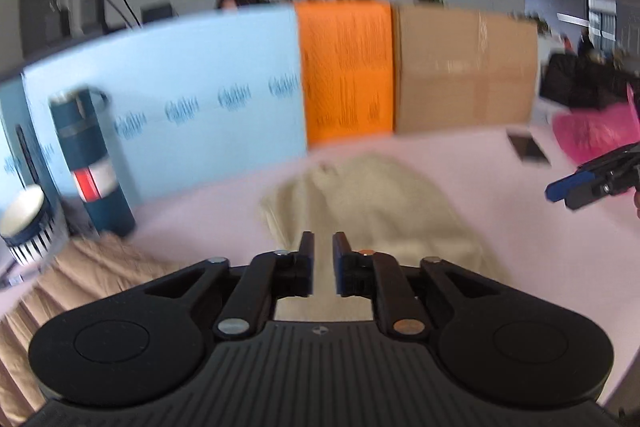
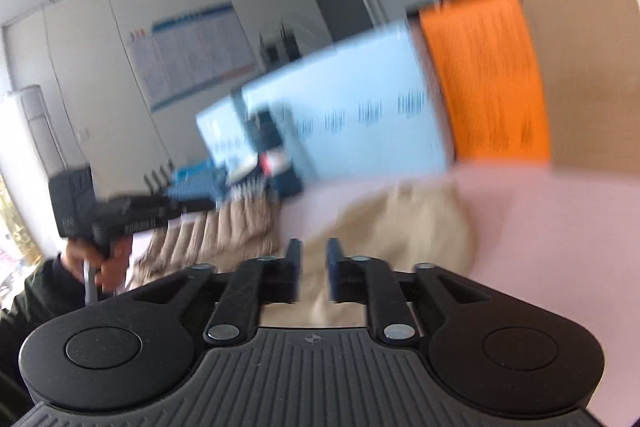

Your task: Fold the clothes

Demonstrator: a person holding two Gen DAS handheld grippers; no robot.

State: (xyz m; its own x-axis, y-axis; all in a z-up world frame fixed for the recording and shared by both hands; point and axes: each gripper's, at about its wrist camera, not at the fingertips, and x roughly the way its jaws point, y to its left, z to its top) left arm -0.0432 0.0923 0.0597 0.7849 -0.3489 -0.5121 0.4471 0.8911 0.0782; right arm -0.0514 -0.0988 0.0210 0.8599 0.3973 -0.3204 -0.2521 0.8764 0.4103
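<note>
Hovering over clothes on the pink surface (image 1: 520, 227)

Left wrist view: left gripper (image 1: 323, 247) slightly parted, empty; cream garment (image 1: 372, 195) just ahead beneath it. Right wrist view: right gripper (image 2: 311, 255) parted, empty; cream garment (image 2: 420, 223) ahead, tan ribbed garment (image 2: 224, 227) further left.

Two garments lie on the pink table (image 1: 520, 211): one cream garment (image 1: 372, 195) and one tan ribbed garment (image 1: 92, 267). Behind them stand three panels (one blue panel (image 1: 180, 75), one orange panel (image 1: 344, 67), one cardboard box (image 1: 464, 67)), plus one teal flask (image 1: 92, 163) and one phone (image 1: 528, 147)
</note>
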